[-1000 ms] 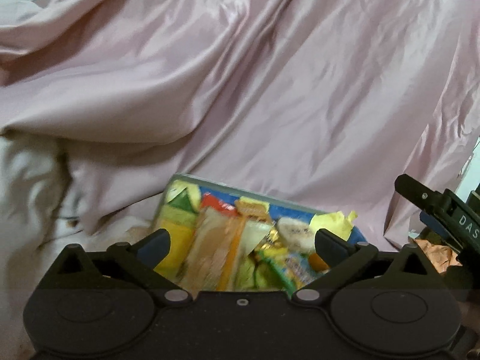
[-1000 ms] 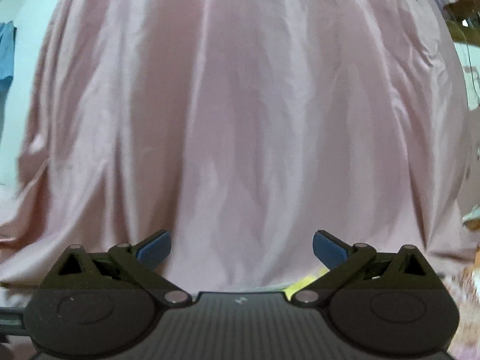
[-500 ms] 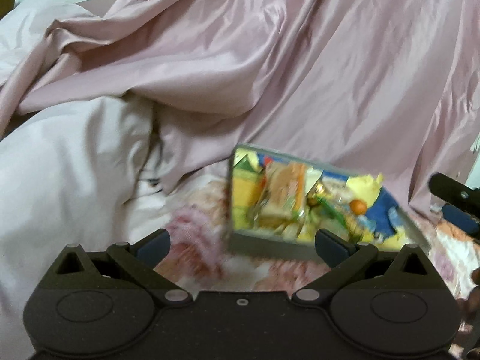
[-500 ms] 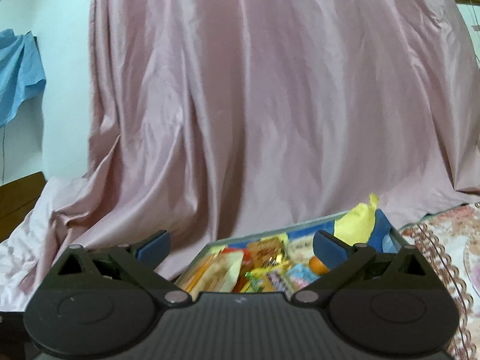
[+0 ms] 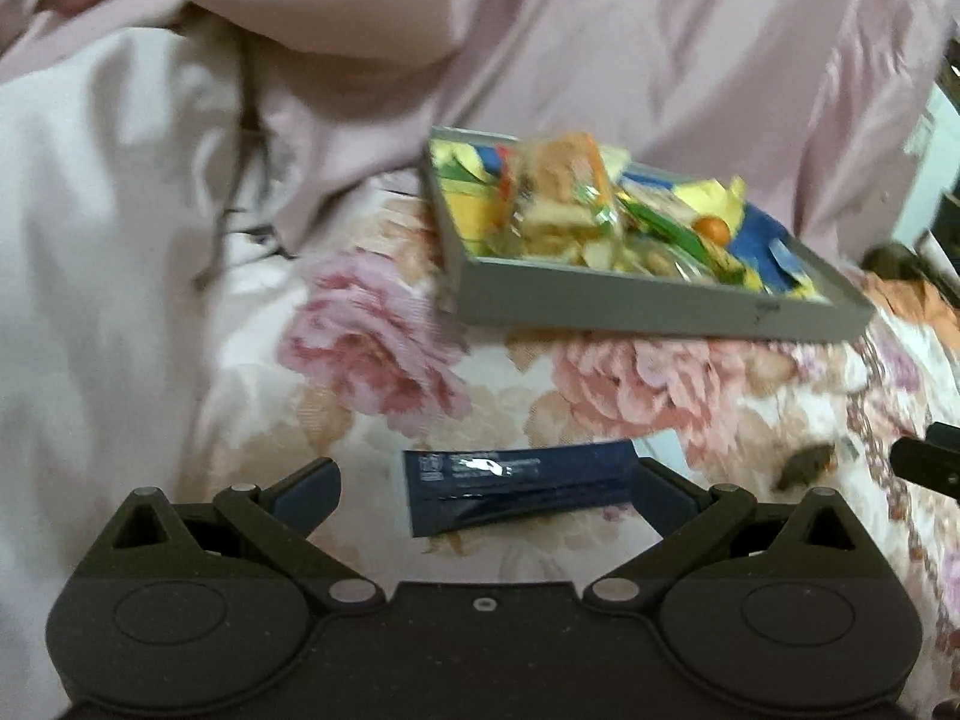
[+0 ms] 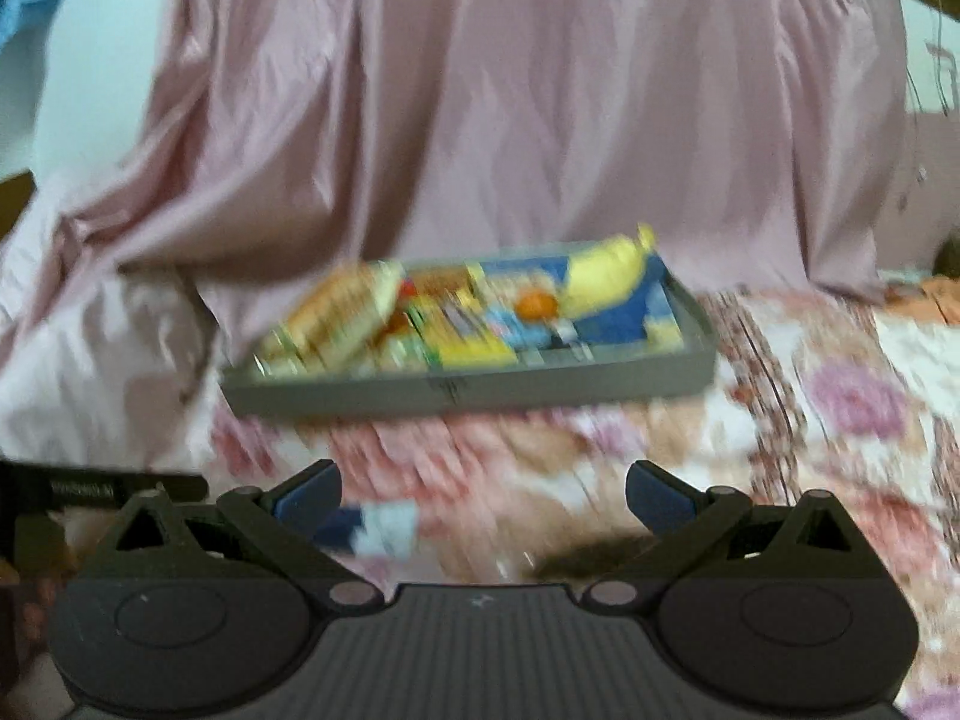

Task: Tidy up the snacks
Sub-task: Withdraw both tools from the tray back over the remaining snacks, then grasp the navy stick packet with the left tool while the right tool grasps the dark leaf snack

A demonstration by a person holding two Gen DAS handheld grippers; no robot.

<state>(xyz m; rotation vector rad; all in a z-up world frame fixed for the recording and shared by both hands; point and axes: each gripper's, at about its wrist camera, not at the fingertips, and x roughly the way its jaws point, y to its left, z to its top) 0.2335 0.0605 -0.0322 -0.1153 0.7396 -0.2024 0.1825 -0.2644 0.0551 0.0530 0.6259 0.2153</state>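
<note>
A grey tray [image 5: 654, 306] full of several bright snack packets sits on a floral bedspread; it also shows in the right wrist view [image 6: 480, 387], blurred. A dark blue flat packet [image 5: 516, 489] lies on the bedspread just ahead of my left gripper [image 5: 486, 492], between its open fingers, which do not touch it. A blurred blue and white packet [image 6: 378, 525] lies by the left finger of my right gripper [image 6: 483, 489], which is open and empty. A small brown piece [image 5: 804, 468] lies to the right.
A pink satin sheet [image 5: 600, 42] hangs behind the tray and a white quilt [image 5: 90, 240] is bunched at the left. The floral bedspread [image 6: 840, 420] extends to the right. Part of my right gripper shows at the left wrist view's right edge [image 5: 930, 459].
Both grippers have tilted down and pulled back, so the tray now sits farther ahead and the bedspread with the dark blue packet has come into view. Both stay open.
</note>
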